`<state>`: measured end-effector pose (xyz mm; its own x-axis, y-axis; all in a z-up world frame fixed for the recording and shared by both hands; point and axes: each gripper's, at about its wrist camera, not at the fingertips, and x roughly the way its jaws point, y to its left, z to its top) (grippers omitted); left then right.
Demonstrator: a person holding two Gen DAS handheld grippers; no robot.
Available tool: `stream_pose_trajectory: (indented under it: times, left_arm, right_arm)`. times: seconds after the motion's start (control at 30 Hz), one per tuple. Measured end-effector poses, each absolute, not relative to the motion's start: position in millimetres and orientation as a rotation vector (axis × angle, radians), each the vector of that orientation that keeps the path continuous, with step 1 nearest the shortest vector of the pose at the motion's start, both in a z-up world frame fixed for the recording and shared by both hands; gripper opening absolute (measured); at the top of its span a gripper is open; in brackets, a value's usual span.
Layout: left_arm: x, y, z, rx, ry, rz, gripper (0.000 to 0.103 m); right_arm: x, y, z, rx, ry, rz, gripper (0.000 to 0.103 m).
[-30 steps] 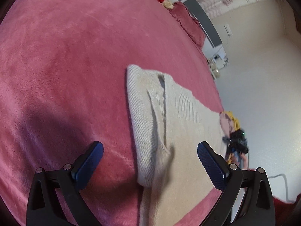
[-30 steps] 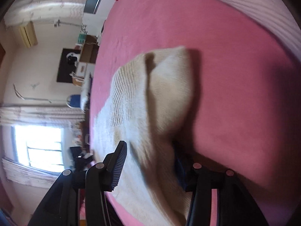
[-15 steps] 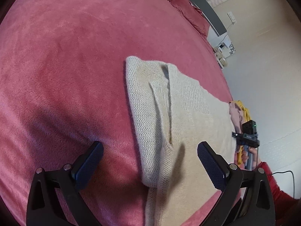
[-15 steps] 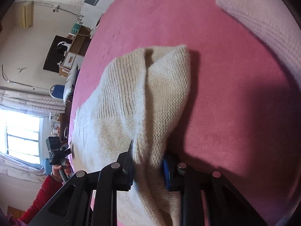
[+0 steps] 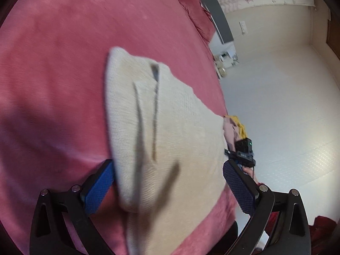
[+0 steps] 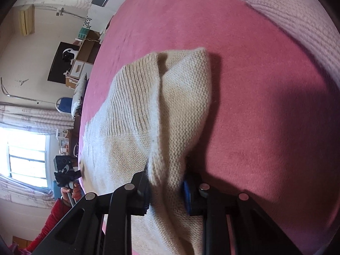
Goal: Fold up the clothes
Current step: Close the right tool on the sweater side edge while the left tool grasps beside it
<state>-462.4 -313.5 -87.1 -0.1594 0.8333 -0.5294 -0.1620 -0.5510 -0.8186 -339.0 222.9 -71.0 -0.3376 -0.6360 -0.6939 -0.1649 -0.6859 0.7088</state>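
A cream knit sweater lies partly folded on a pink bedspread. My left gripper is open, its blue-padded fingers straddling the sweater's near folded edge. In the right wrist view my right gripper is shut on a fold of the same sweater, which bunches up between the fingers. The other gripper shows small at the far side in each view.
A second pale knit piece lies on the bed at the upper right. Pink and yellow clothes sit at the bed edge. Red pillows lie at the head. Pale floor lies beyond the bed.
The right gripper closed on the sweater fold. The left gripper moved forward so its open fingers now straddle the sweater's edge.
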Motion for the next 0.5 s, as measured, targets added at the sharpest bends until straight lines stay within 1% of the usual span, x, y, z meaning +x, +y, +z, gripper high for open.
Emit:
stream_pose_trajectory:
  times: [0.27,0.4,0.43,0.47,0.5]
  left_arm:
    - [-464,-321,-92,-1.359,-0.932,1.709,0.101]
    - [-458,-331,-90,-1.282,-1.006,1.666,0.1]
    - [-456,-332,-89,-1.257,-1.023,1.644,0.091]
    - [-458,-331,-88,-1.262,-1.008,1.653,0.079]
    - [-460,-330,-86,-1.27,-0.99,1.664,0.041]
  right_arm:
    - [-339,225,-75,1.552,-1.034,-2.093,0.022]
    - [-339,225,-75,1.553,-1.038,-2.086,0.022]
    - [-339,226,-75,1.555,-1.036,-2.083,0.022]
    - [-340,225,-75,1.557,-1.03,-2.081,0.022]
    - [-341,225,-75,1.559,-1.024,-2.079,0.022]
